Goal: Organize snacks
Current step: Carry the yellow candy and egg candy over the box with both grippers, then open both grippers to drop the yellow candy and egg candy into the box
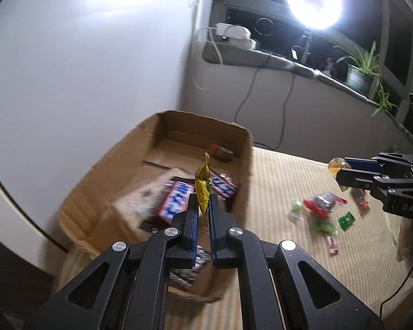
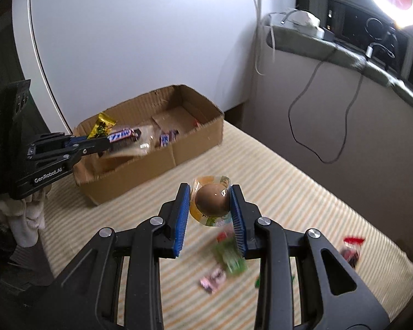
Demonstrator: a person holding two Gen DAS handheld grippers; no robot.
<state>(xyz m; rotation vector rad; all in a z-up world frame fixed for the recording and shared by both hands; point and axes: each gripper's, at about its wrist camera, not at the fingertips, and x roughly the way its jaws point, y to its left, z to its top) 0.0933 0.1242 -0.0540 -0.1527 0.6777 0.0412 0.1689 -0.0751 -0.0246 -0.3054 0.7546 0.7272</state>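
Note:
My left gripper is shut on a small yellow snack packet and holds it above the near end of an open cardboard box. The box holds Snickers bars and other packs. My right gripper is shut on a round packaged snack with a brown ball inside, held above the striped mat. In the right wrist view the left gripper with the yellow packet hangs over the box. In the left wrist view the right gripper shows at the right edge.
Several loose snacks lie on the striped mat right of the box, also below my right gripper. A white appliance wall stands behind the box. A bright ring lamp, cables and plants are on the window ledge.

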